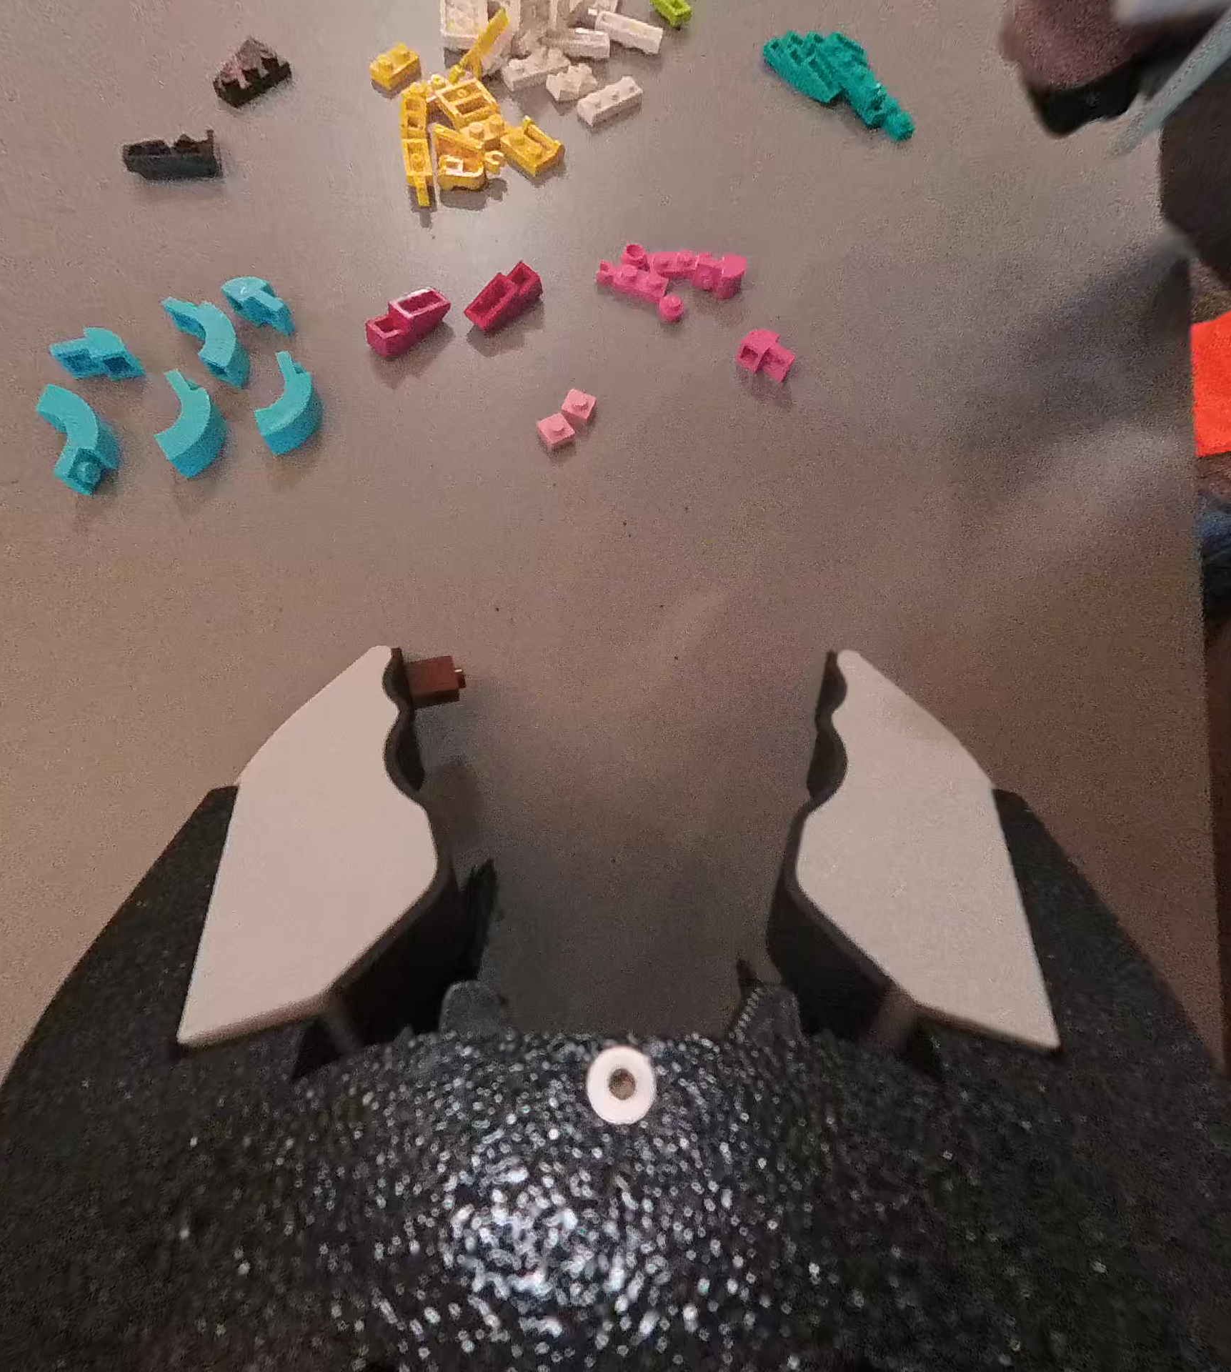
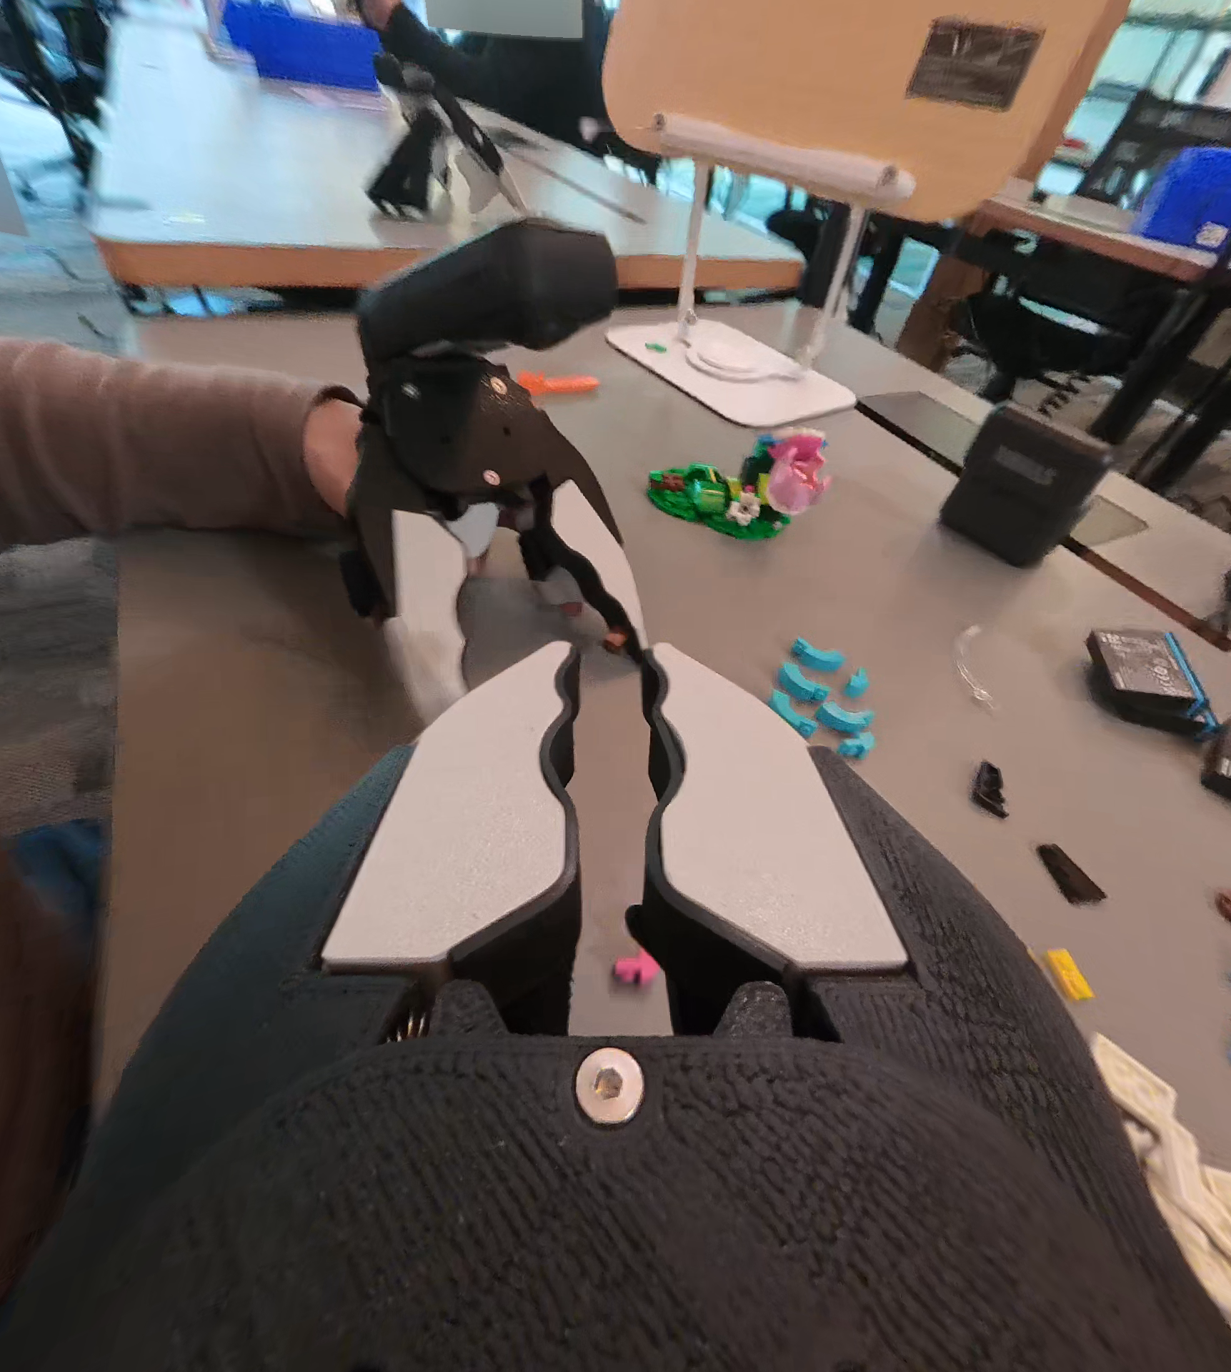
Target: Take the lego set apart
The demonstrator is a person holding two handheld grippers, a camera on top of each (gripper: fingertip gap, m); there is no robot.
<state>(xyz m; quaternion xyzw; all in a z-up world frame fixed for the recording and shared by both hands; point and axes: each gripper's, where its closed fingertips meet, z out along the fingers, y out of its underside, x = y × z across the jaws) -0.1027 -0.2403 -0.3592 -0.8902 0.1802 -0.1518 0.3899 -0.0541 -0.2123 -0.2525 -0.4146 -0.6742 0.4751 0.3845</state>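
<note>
My left gripper (image 1: pixel 612 657) is open wide above the grey table (image 1: pixel 634 564). A tiny brown brick (image 1: pixel 435 679) clings to the inner tip of its left finger, and the other finger is well clear of it. My right gripper (image 2: pixel 616 653) is empty, its jaws only a narrow gap apart, and it points at the left gripper (image 2: pixel 538 668) and the brown brick (image 2: pixel 616 637). The built part of the lego set (image 2: pixel 738 490), a green base with a pink flower, stands farther back. Loose bricks lie sorted in piles: cyan curves (image 1: pixel 182 379), magenta (image 1: pixel 452 308), pink (image 1: pixel 671 275), yellow (image 1: pixel 460 126), white (image 1: pixel 568 52), teal (image 1: pixel 835 82).
Black pieces (image 1: pixel 170 156) lie at the far left. A white lamp stand (image 2: pixel 738 356), a black box (image 2: pixel 1020 482) and black flat devices (image 2: pixel 1146 679) sit on the table's far side. Crumpled paper (image 2: pixel 1206 1217) lies at the right. A pink piece (image 2: pixel 634 972) lies under my right gripper. Both grippers' tips are roughly 11 centimetres from the pink piece (image 2: pixel 634 972).
</note>
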